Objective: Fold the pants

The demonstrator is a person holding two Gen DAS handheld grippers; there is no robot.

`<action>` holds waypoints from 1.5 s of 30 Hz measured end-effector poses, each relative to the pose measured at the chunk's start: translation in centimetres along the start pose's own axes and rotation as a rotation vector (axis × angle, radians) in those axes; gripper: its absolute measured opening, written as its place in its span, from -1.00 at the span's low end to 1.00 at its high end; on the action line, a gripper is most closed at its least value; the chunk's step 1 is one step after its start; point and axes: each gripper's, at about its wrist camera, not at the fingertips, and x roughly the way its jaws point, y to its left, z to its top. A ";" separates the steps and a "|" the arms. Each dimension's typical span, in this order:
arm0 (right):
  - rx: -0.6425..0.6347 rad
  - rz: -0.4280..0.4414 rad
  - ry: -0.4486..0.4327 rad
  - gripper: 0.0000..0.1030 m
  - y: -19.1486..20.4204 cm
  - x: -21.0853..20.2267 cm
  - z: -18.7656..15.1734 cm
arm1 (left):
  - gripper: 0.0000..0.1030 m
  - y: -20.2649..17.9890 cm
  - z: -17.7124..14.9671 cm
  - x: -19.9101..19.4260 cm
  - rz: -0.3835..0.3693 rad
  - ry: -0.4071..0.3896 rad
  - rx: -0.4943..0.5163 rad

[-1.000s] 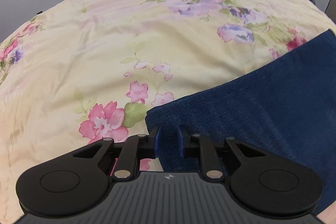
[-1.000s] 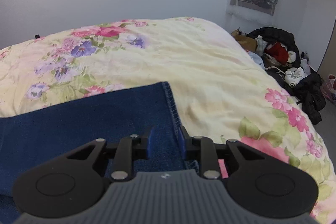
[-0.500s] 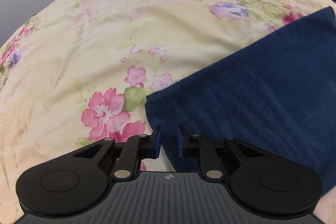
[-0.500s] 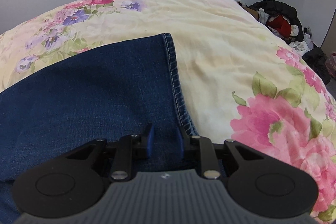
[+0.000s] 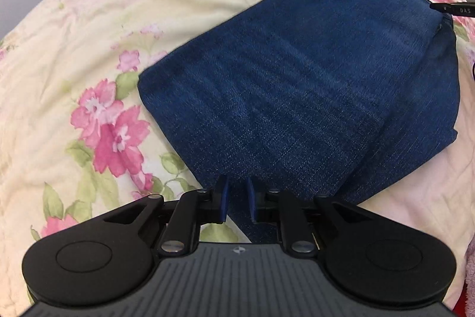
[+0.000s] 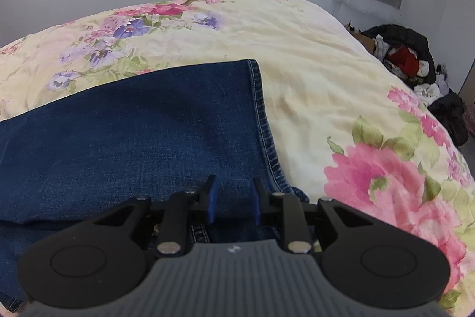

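Claw (image 5: 236, 199) tips buried in pants (image 5: 297, 79)

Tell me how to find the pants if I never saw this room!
Look at the big bed with the yellow flowered quilt. Lying flat across it are the pants, folded over. They are the only plain dark blue denim thing there, with pale stitching along one hem.

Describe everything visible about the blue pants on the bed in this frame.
The pants are dark blue denim, folded into a flat layered panel on the floral bedcover. The right wrist view shows a stitched hem edge in pale thread, with more denim layers underneath. The left gripper has a folded edge between its closing jaws; the right gripper straddles denim near the hem corner. The fabric looks smooth, with faint horizontal creases.
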 end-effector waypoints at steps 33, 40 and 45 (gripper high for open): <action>0.080 -0.040 0.034 -0.19 -0.5 -3.2 0.3 | -0.65 -1.7 -2.0 -4.6 0.086 0.038 0.011; 0.360 0.094 0.031 0.29 -4.8 -7.0 -2.1 | -0.52 -2.6 0.4 -6.9 0.086 -0.097 -0.119; 0.632 0.213 0.053 0.40 -8.3 -7.2 -4.5 | -0.50 -3.8 3.3 -6.1 0.041 -0.175 -0.221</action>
